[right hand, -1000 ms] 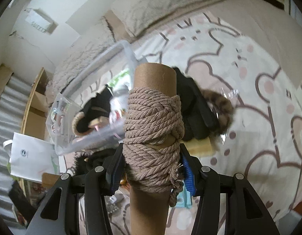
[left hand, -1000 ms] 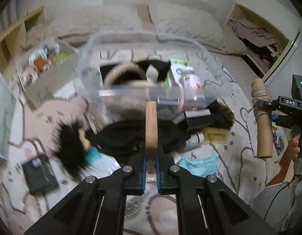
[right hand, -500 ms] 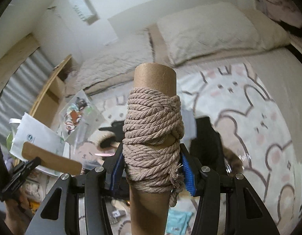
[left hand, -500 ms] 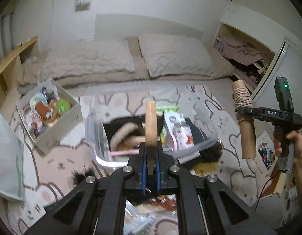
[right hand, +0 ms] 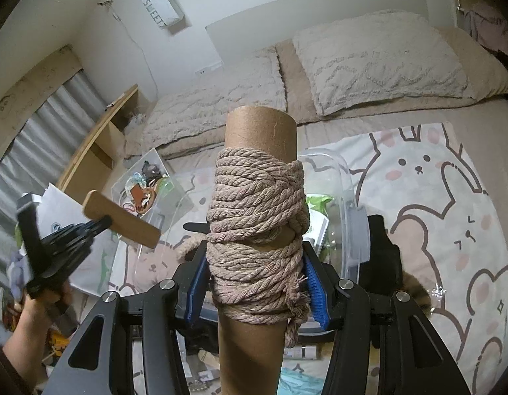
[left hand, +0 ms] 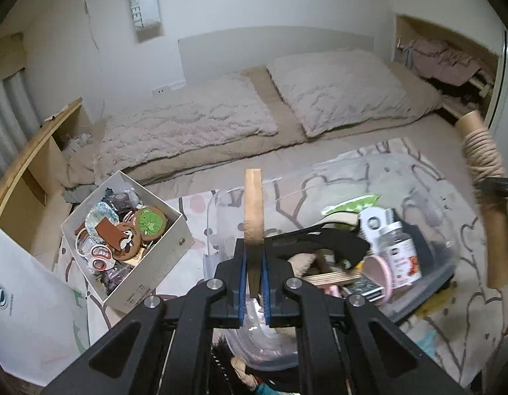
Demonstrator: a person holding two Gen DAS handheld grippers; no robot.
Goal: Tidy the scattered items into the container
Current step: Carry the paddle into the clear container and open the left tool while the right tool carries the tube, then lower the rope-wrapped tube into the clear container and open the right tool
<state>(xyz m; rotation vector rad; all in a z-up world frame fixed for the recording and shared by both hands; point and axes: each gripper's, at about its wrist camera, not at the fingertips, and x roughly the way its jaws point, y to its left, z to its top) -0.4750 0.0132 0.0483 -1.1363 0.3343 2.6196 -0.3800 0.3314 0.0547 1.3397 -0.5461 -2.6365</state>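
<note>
Left wrist view: the left tool point(left hand: 254, 263) pinches a flat wooden stick point(left hand: 253, 209) edge-on, its long axis running straight ahead, over the clear container point(left hand: 428, 263) on the bed.

Right wrist view: the right tool point(right hand: 255, 283) clamps a rope-wound cardboard tube point(right hand: 257, 230), long axis pointing forward, above the container point(right hand: 348, 194).
</note>
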